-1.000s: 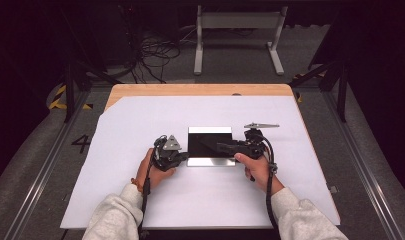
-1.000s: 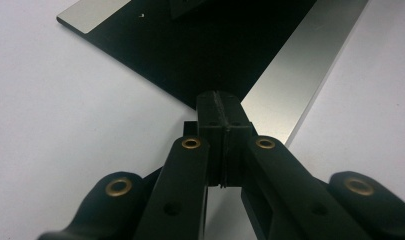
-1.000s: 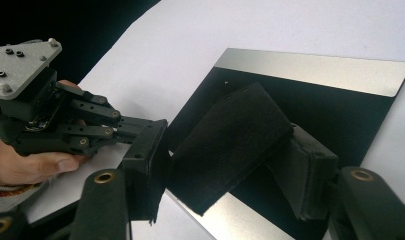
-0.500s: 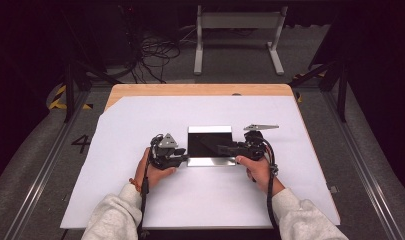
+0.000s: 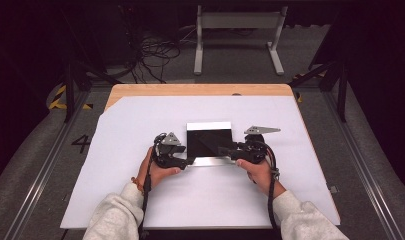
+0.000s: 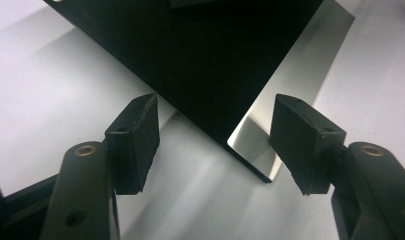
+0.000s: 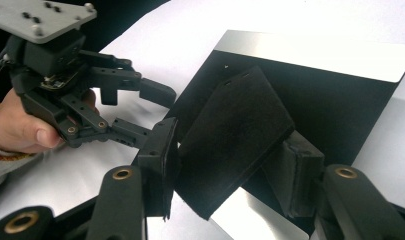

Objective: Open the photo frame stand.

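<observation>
A flat black panel with silver strips along two edges lies on the white sheet at mid-table. My left gripper is at its near left corner. In the left gripper view the jaws stand open and have just been opening, with the panel's corner between them, untouched. My right gripper is at the panel's near right. In the right gripper view it is shut on a black cloth pad, held tilted over the panel. The left gripper shows beyond.
The white sheet covers a wooden table with wide bare room on all sides of the panel. Beyond the far edge, on the floor, are a metal stand and loose cables.
Both hands keep their places at the panel's near edge. The left gripper's jaws look wider apart than before.
</observation>
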### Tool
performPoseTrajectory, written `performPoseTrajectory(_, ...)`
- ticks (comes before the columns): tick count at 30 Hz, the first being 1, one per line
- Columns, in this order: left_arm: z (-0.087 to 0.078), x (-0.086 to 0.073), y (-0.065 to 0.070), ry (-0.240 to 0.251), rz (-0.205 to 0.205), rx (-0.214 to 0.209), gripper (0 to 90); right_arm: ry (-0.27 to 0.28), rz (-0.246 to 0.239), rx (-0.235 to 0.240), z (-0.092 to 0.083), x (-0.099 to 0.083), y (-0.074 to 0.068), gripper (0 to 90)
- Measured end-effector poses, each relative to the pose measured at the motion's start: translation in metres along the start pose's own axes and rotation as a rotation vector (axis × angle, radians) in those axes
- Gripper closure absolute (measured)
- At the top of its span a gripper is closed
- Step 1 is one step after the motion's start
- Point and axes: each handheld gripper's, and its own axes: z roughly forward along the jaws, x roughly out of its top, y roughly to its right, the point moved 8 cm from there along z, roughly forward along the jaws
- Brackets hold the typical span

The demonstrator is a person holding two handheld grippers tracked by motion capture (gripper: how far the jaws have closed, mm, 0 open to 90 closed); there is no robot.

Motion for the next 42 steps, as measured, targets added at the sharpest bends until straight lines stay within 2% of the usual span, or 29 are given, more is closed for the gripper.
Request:
performPoseTrajectory(3, 0.001, 0.001, 0.000, -0.003, -0.006, -0.005, 35.5, 0.007, -0.018, -0.004, -0.001, 0.000, -0.001, 49.8)
performPoseTrajectory(11, 0.004, 0.002, 0.001, -0.011, 0.016, -0.017, 32.2, 0.025, -0.053, -0.015, -0.004, -0.001, -0.005, 49.9)
performPoseTrajectory(15, 0.005, 0.002, 0.001, -0.013, 0.005, -0.009, 27.8, 0.034, -0.083, -0.015, -0.004, -0.002, -0.007, 49.9)
performPoseTrajectory(19, 0.006, 0.004, 0.001, -0.013, -0.010, -0.029, 26.9, 0.041, -0.085, -0.016, -0.005, -0.003, -0.007, 50.0)
performPoseTrajectory(22, 0.009, 0.007, 0.005, -0.012, -0.005, -0.042, 26.4, 0.043, -0.091, -0.009, -0.007, -0.004, -0.008, 50.2)
performPoseTrajectory(25, 0.013, 0.009, 0.006, -0.018, 0.003, -0.030, 23.8, 0.048, -0.113, -0.006, -0.009, -0.005, -0.011, 50.3)
performPoseTrajectory(32, 0.009, 0.010, 0.004, -0.004, 0.008, -0.023, 31.5, 0.047, -0.127, 0.005, -0.011, -0.008, -0.012, 50.4)
performPoseTrajectory(40, 0.003, 0.012, 0.003, 0.012, 0.033, -0.001, 40.1, 0.042, -0.171, 0.006, -0.015, -0.010, -0.017, 50.9)
performPoseTrajectory(42, 0.000, 0.014, 0.004, 0.030, 0.035, 0.009, 41.1, 0.035, -0.190, 0.008, -0.017, -0.012, -0.018, 51.1)
